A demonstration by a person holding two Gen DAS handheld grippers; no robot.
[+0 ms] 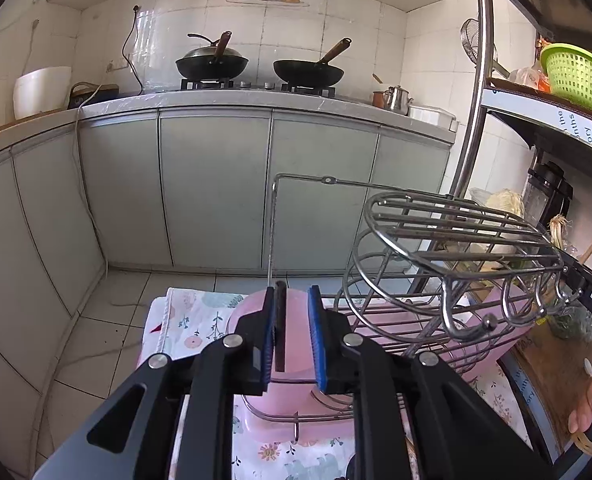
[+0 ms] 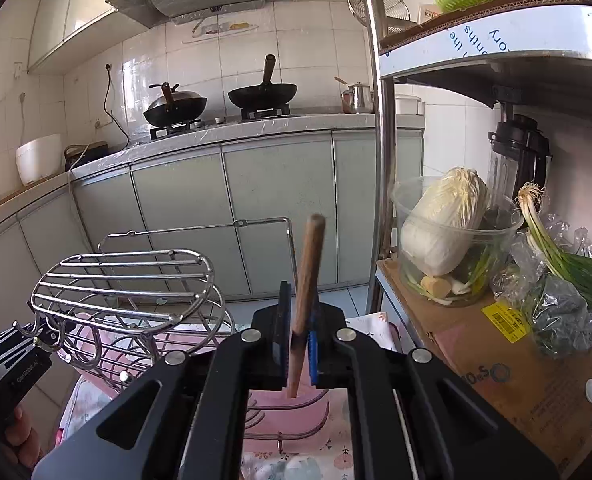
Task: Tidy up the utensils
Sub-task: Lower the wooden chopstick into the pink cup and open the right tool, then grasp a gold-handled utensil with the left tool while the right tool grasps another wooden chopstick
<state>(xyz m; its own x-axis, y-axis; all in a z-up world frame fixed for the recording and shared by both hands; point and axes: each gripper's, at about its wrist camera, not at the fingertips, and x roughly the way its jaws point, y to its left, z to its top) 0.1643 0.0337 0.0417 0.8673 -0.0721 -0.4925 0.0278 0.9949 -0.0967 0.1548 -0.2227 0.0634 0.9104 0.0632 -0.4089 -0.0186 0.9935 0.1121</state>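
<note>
The right gripper (image 2: 299, 334) has its jaws clamped on a round brown wooden handle (image 2: 306, 280) that stands nearly upright, tilted slightly right, above the pink plastic tray (image 2: 292, 408). The left gripper (image 1: 292, 336) holds its blue-padded jaws slightly apart, with a thin dark flat strip (image 1: 280, 328) lying against the left pad and clear of the right one. Just beside it stands the chrome wire utensil rack (image 1: 447, 248), set on the tray over a floral cloth (image 1: 192, 320).
</note>
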